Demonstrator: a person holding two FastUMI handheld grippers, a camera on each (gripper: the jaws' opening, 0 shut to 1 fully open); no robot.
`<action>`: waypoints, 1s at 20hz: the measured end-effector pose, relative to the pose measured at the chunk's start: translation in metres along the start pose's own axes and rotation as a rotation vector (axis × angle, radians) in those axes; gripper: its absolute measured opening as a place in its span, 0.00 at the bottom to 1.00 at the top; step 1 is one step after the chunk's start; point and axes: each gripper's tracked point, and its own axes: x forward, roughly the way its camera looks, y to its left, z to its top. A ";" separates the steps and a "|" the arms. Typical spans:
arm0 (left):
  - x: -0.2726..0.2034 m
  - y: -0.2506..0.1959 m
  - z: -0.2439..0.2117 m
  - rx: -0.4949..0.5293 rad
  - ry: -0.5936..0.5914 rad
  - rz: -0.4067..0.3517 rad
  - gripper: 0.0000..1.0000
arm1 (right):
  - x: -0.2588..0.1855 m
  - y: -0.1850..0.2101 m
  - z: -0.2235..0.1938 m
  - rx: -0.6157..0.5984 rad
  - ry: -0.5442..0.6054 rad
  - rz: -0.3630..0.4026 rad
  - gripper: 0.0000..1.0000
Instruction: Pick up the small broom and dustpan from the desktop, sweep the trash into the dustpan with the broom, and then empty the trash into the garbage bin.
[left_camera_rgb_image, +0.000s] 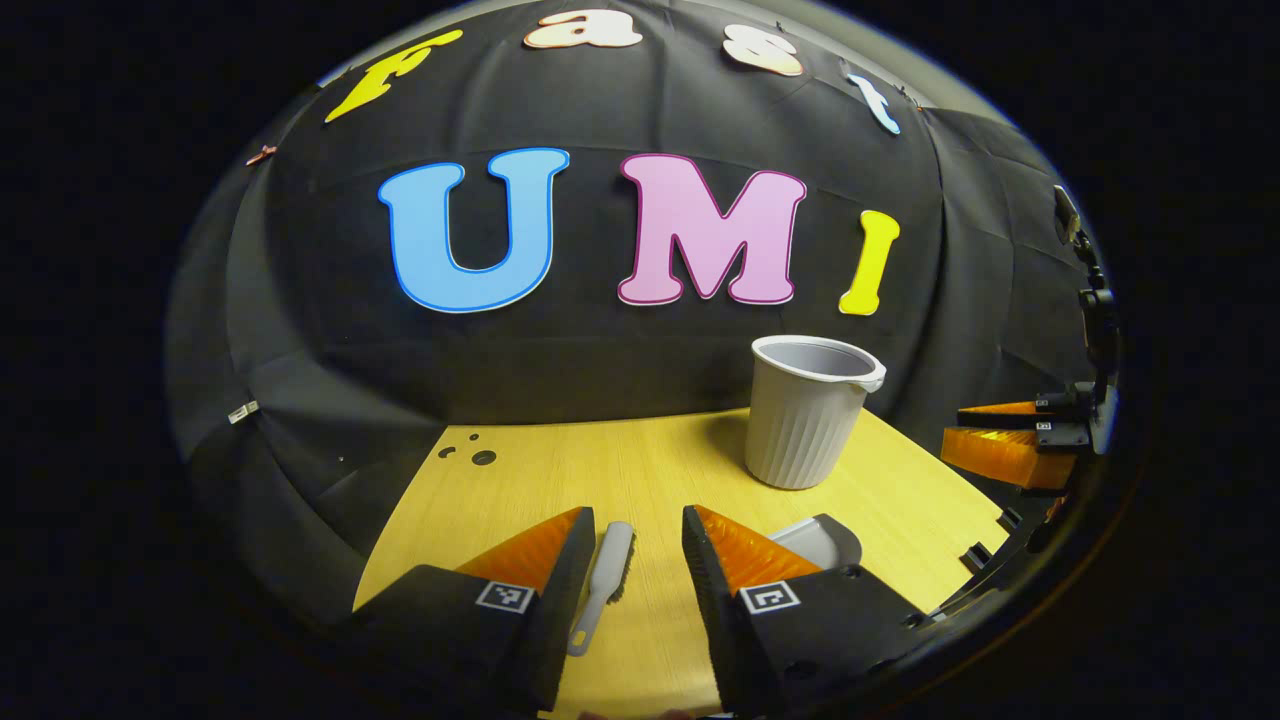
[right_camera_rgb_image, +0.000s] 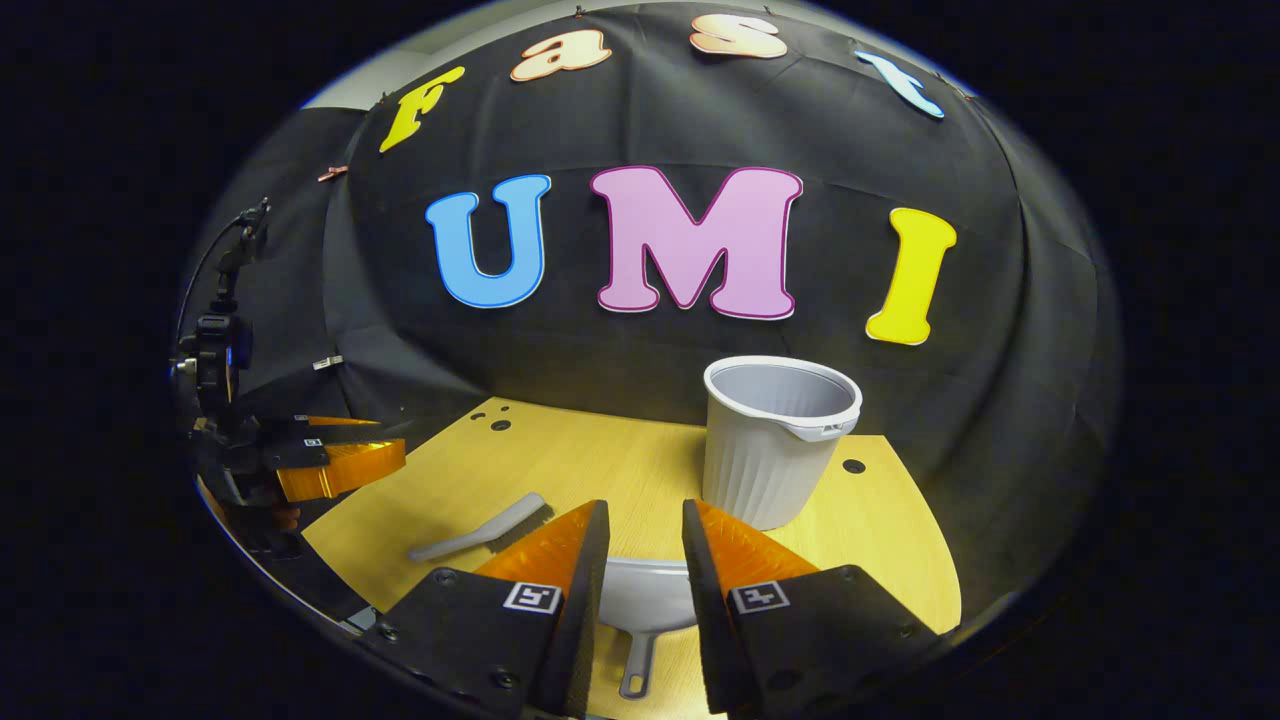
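Left gripper view: left gripper jaws spread over broom on desk | right gripper jaws spread over dustpan | bin behind | advice: descend squarely, pinch handles mid-length before lifting.

The right tool hangs over the wooden desk with its fingers spread apart, and the grey dustpan lies on the desk between them, its handle pointing toward the camera. To its left the small broom lies flat. The ribbed grey garbage bin stands upright behind. The left tool shows at the far left edge.
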 end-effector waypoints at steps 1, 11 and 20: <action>0.001 -0.003 -0.001 0.000 0.005 -0.002 0.60 | 0.001 0.000 -0.002 0.000 0.001 0.000 0.47; 0.008 -0.005 -0.007 -0.006 0.036 0.009 0.60 | 0.004 -0.008 -0.005 0.009 0.010 -0.014 0.53; 0.015 -0.015 -0.011 0.004 0.064 -0.029 0.61 | 0.007 -0.016 -0.007 0.025 0.012 -0.029 0.62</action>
